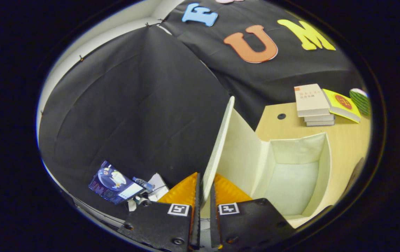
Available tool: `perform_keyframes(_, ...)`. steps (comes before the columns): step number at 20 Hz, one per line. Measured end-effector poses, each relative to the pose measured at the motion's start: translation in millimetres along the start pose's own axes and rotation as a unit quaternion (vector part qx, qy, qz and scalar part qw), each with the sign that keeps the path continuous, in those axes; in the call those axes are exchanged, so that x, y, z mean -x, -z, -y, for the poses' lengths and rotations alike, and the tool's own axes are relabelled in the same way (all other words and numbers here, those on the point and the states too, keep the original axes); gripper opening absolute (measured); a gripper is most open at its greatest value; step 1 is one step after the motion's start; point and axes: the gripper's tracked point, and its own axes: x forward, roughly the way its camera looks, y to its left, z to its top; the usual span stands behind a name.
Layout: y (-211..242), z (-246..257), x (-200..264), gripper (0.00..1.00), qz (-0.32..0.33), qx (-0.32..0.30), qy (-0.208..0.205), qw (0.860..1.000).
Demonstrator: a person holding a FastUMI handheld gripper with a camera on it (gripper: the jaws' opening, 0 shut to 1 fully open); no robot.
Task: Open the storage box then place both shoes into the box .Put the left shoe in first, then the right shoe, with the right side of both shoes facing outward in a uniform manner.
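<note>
Pinching the raised cream flat lid [217, 147] of the open cream fabric storage box [325, 164] between both fingers of the gripper [205, 196], risked slipping off the thin edge and dropping it shut.

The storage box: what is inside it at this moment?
The storage box looks empty: only its pale walls and floor show. The tongs are shut on its raised lid. The nearest bottom corner is hidden behind the tongs.

Cream storage box [292, 168] open on table, interior empty; lid [219, 147] upright, pinched between tool [205, 196] fingers.
</note>
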Motion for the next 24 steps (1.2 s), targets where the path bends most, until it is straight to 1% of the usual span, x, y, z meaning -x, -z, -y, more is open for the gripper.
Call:
perform_keyframes(2, 8, -15, -12, 0.24, -0.007, 0.014, -0.016, 1.0)
perform_keyframes(3, 14, -20, -16, 0.34, -0.011, 0.014, -0.024, 1.0)
perform_keyframes(4, 17, -22, -16, 0.41, -0.015, 0.014, -0.027, 0.999)
perform_keyframes(6, 20, -14, -22, 0.58, -0.017, 0.022, -0.015, 0.999)
perform_keyframes(10, 14, 0, -18, 0.91, 0.005, 0.03, 0.015, 0.999)
perform_keyframes(13, 5, 13, -3, 0.91, 0.034, 0.048, 0.036, 0.998)
perform_keyframes(16, -10, 30, 29, 0.91, 0.076, 0.097, 0.068, 0.99)
perform_keyframes(18, -22, 46, 59, 0.91, 0.104, 0.137, 0.103, 0.98)
perform_keyframes(20, -32, 58, 96, 0.92, 0.133, 0.175, 0.147, 0.964)
perform_keyframes(22, -40, 66, 139, 0.97, 0.165, 0.195, 0.183, 0.949)
perform_keyframes(24, -47, 81, 174, 1.0, 0.189, 0.2, 0.204, 0.939)
